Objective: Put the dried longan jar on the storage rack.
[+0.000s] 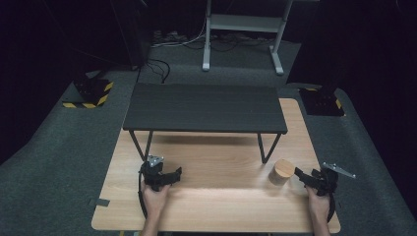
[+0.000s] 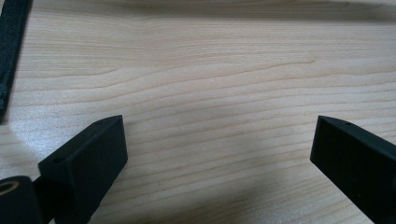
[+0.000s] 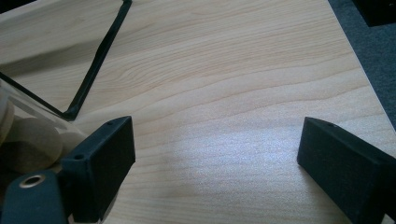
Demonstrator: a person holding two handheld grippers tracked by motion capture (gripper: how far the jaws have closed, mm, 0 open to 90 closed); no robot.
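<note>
From the high view, the wooden cylinder (image 1: 283, 171) stands upright on the bench (image 1: 216, 196), just in front of the right leg of the black shelf (image 1: 204, 107) and just to the left of your right tool (image 1: 307, 177). The cylinder is free; nothing grips it. Your left tool (image 1: 169, 176) rests well to the left of the cylinder, near the shelf's left leg. The risk as I judge it: your right tool sits beside the cylinder, not around it, so a sideways sweep could knock it over or roll it under the shelf. The shelf leg (image 1: 265, 147) behind the cylinder leaves little room on that side.

In the left gripper view, your left tool (image 2: 217, 149) has its jaws wide apart over bare wood, nothing between them.

In the right gripper view, your right tool (image 3: 215, 154) also has its jaws apart and empty. The cylinder (image 3: 32, 140) lies outside the left jaw, at the picture's left edge, with the shelf leg (image 3: 95, 65) beyond it. Close now and you would catch nothing, or clip the cylinder with the jaw's outer face.
</note>
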